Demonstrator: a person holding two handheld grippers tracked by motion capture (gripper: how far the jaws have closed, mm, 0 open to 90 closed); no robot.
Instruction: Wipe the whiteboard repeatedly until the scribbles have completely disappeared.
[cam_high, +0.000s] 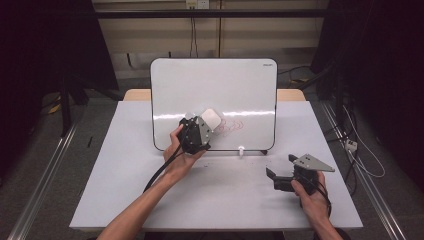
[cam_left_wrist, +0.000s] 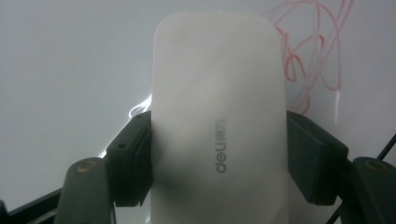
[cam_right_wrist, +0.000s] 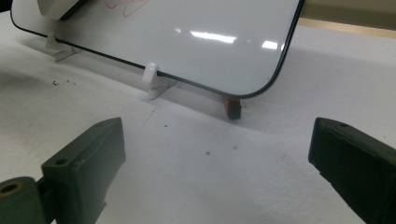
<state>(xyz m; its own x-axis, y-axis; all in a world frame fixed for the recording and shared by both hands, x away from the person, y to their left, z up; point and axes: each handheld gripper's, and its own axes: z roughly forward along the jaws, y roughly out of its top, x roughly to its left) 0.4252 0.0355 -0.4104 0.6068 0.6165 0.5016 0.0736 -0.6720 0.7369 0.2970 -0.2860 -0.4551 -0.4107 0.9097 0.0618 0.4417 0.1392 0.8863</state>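
A whiteboard (cam_high: 215, 90) stands upright on small white feet at the back of the table, with red scribbles (cam_high: 231, 127) low on its face. My left gripper (cam_high: 209, 122) is shut on a white eraser (cam_high: 211, 118), which it holds against the board just left of the scribbles. In the left gripper view the eraser (cam_left_wrist: 217, 121) sits between both pads and the red scribbles (cam_left_wrist: 317, 51) lie to its upper right. My right gripper (cam_high: 281, 172) rests low over the table at the front right, open with nothing between its jaws; its own view shows the gripper (cam_right_wrist: 217, 158) facing the whiteboard's (cam_right_wrist: 187, 37) lower corner.
The white table (cam_high: 225, 195) has bare room in front of the board. A white clip foot (cam_right_wrist: 152, 77) and a dark red-tipped marker (cam_right_wrist: 232, 108) sit under the board's lower edge. Dark stands and cables flank the table.
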